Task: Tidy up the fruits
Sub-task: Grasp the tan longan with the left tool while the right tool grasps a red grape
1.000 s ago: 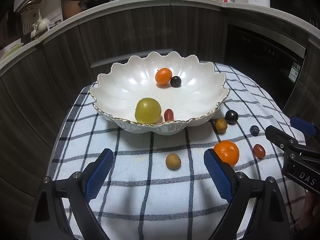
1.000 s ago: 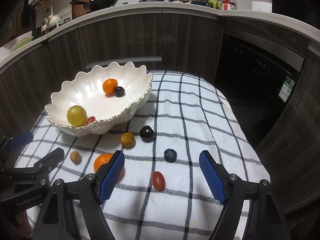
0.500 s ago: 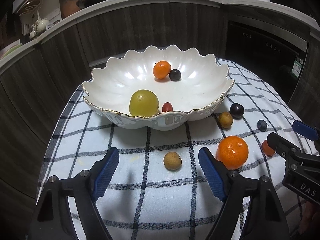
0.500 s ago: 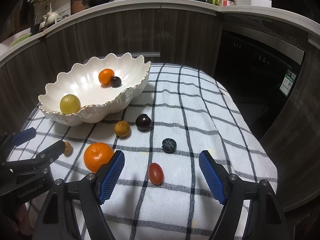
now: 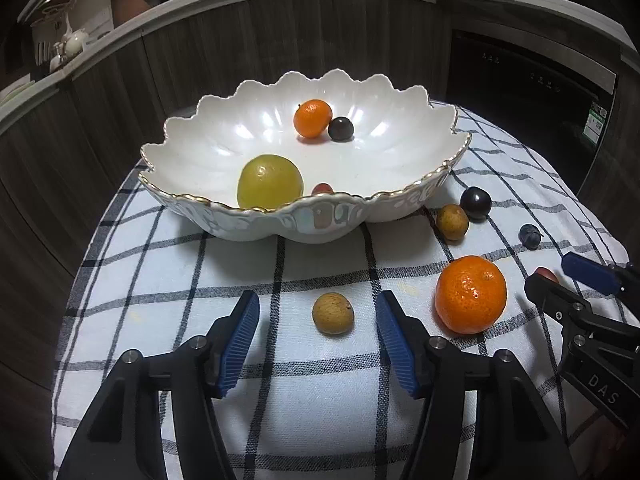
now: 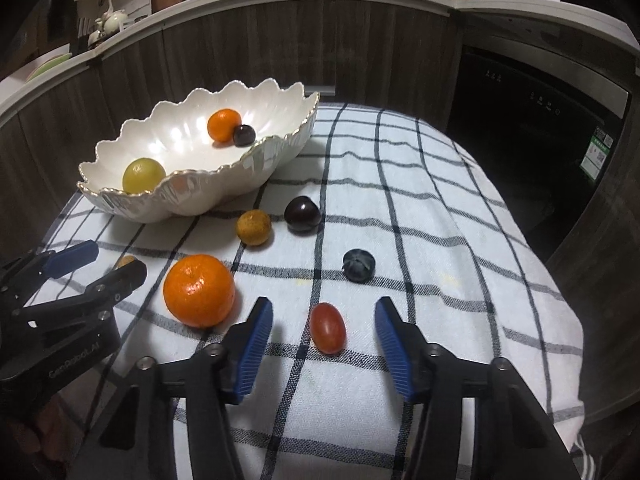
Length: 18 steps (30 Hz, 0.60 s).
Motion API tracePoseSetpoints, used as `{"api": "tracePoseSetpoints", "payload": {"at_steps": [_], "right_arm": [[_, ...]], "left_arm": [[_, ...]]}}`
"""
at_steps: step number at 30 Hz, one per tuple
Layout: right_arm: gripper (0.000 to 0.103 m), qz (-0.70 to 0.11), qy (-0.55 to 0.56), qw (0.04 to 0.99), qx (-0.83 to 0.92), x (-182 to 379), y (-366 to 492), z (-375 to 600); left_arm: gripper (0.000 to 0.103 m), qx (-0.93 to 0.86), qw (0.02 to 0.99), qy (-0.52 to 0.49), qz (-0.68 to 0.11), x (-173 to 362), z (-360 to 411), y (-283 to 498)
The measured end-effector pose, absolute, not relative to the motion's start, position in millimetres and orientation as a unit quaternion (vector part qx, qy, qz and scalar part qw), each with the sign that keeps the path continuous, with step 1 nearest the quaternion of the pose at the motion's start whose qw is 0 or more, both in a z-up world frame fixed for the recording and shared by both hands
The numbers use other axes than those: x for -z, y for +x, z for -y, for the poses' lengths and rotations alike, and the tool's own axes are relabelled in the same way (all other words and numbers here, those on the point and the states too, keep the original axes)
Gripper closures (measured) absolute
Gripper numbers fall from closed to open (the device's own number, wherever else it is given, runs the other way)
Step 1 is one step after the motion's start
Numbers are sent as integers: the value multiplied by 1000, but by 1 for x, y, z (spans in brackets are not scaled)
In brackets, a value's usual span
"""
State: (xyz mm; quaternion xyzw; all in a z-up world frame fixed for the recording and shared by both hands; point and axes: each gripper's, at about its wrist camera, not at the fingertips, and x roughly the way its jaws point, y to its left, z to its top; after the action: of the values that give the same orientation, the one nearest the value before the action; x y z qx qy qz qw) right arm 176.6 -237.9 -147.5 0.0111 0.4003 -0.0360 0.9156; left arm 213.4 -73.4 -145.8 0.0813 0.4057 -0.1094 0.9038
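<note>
Both grippers stand with their blue pads wide apart, clamped on nothing. Between the pads of the left gripper [image 5: 316, 338] lies a small tan longan [image 5: 333, 313], touching neither pad; between the pads of the right gripper [image 6: 322, 338] lies a red grape tomato [image 6: 328, 328], likewise untouched. All the fruit lies on a checked cloth [image 5: 160, 272], with the scalloped white bowl [image 5: 256, 224] as the mark to place it by.

Nearest the grippers, well in front of the bowl and to its right, sits a large mandarin [image 5: 471, 294], just beside the left gripper's right pad. Farther on, right of the bowl, a blueberry [image 6: 359, 265] lies apart. Closer to the bowl's right side, a second tan longan [image 6: 253, 227] and a dark cherry [image 6: 302, 214] sit near each other.

Inside the bowl, a yellow-green fruit [image 5: 270, 187] rests against the near wall with a red tomato [image 5: 322, 189] beside it, mostly hidden by the rim. Toward the far wall, a small mandarin [image 5: 313, 118] touches a dark grape [image 5: 341, 129].
</note>
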Motion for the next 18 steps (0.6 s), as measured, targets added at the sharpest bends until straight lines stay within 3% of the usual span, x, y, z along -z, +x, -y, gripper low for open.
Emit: {"api": "tracePoseSetpoints", "payload": {"at_steps": [6, 13, 15, 18], "right_arm": [[56, -403, 16, 914, 33, 150, 177, 239], [56, -407, 18, 913, 32, 151, 179, 239], [57, -409, 20, 912, 32, 152, 180, 239], [64, -414, 24, 910, 31, 153, 181, 241]], "left_arm": [[58, 111, 902, 76, -411, 148, 75, 217], [59, 115, 894, 71, -427, 151, 76, 220], [65, 116, 892, 70, -431, 152, 77, 222], [68, 119, 889, 68, -437, 154, 77, 222]]}}
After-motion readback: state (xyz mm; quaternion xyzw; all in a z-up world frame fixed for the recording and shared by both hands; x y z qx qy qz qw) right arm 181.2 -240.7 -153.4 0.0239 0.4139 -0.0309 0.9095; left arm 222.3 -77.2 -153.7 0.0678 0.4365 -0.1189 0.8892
